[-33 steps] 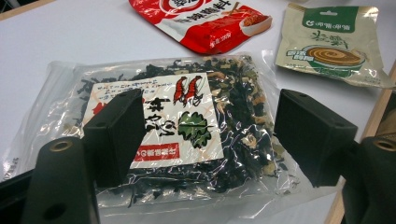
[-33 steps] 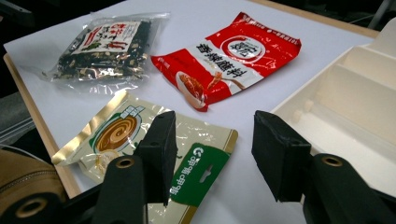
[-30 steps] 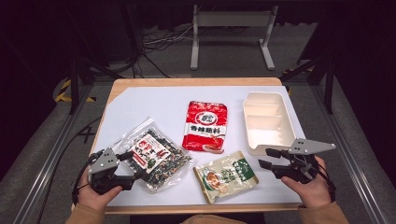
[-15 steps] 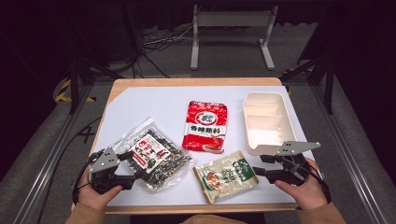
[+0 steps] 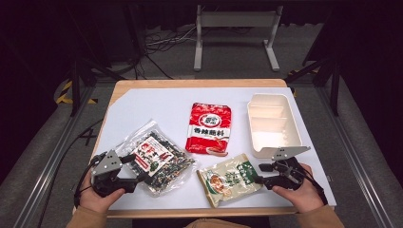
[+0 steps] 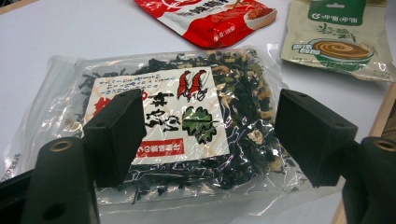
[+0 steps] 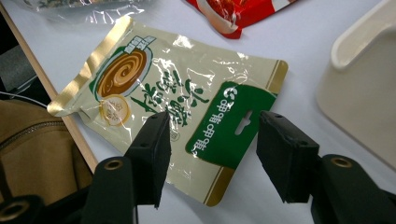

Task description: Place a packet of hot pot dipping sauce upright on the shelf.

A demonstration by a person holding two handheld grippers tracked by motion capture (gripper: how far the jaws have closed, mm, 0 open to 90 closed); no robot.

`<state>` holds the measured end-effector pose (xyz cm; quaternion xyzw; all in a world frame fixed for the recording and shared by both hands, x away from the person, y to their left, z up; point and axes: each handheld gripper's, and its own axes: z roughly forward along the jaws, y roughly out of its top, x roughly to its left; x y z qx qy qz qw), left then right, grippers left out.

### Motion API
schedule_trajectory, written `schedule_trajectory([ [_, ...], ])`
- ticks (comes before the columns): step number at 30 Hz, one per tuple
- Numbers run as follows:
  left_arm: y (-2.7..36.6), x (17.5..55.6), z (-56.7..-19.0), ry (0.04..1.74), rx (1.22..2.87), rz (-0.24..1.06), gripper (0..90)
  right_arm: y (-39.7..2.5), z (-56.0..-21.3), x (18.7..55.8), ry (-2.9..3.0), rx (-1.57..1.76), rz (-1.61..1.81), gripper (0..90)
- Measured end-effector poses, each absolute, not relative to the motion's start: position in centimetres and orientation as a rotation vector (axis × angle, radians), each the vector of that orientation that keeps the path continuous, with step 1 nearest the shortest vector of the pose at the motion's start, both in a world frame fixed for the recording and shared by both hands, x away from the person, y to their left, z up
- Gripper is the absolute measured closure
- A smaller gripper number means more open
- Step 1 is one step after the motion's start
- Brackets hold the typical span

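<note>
A clear bag of dark dried seaweed [image 5: 159,159] [image 6: 187,126] lies at the front left of the table. My left gripper [image 5: 133,168] [image 6: 210,140] stands open at its near edge, the jaws spread over the bag's label. A beige and green pouch [image 5: 230,178] [image 7: 173,102] lies at the front middle. My right gripper [image 5: 260,175] [image 7: 215,149] is open just right of it, its jaws straddling the green header end. A red sauce packet [image 5: 209,128] [image 6: 210,18] lies flat in the middle.
A cream divided tray [image 5: 273,124] [image 7: 364,79] stands at the right, close behind my right hand. A white mat [image 5: 142,107] covers the wooden table. The table's front edge runs just under both hands. A metal stand [image 5: 235,28] is beyond the far edge.
My right gripper has moved left and toward the front, from beside the tray to the green end of the beige pouch. The left gripper has held still.
</note>
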<state>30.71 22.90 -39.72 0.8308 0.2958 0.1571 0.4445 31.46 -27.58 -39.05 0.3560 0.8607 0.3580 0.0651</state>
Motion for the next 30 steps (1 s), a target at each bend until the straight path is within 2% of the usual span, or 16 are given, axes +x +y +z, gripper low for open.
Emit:
schedule_trajectory([
  [19,22.8,30.8,-39.8,0.731,2.066,0.393,24.8,-27.2,-41.7,32.3,2.665,1.172,1.000,40.3],
  [30,22.7,30.8,-39.9,0.731,2.071,0.396,24.7,-26.7,-42.2,32.4,2.731,1.209,0.979,42.9],
])
